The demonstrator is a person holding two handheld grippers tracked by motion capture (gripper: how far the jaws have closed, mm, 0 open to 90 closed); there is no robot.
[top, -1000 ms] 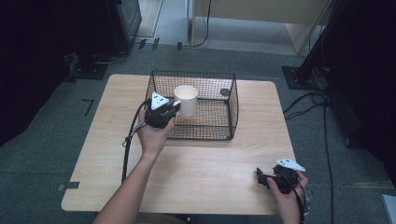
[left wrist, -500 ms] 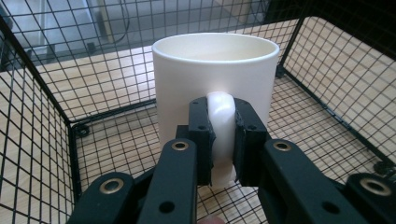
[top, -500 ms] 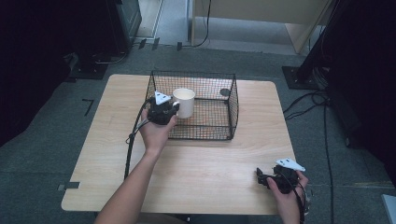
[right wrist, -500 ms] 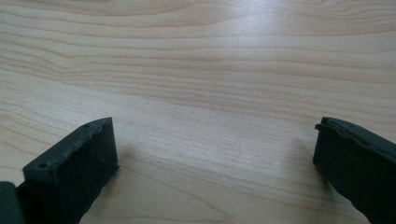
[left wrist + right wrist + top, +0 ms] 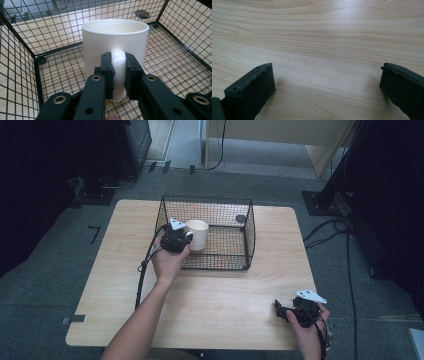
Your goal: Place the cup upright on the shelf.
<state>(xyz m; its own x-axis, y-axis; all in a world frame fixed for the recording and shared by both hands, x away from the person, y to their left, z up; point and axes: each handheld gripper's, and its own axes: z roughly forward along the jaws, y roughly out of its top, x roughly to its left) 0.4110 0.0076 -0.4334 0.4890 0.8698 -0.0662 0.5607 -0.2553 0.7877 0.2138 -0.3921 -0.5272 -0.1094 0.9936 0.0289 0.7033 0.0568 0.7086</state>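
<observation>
The white mug (image 5: 115, 47) stands upright inside the black wire basket (image 5: 240, 255), near its left wall, handle (image 5: 118, 72) turned toward you; your left hand-held gripper (image 5: 117, 75) is clamped on that handle, one pad on each side of it; the basket sits toward the far side of the wooden desk (image 5: 125, 265), with a small dark round thing (image 5: 241, 219) by its far right corner; your right hand-held gripper (image 5: 280, 310) rests near the desk's near right corner, well apart from the basket, its jaws standing wide apart over bare wood with nothing between them.
</observation>
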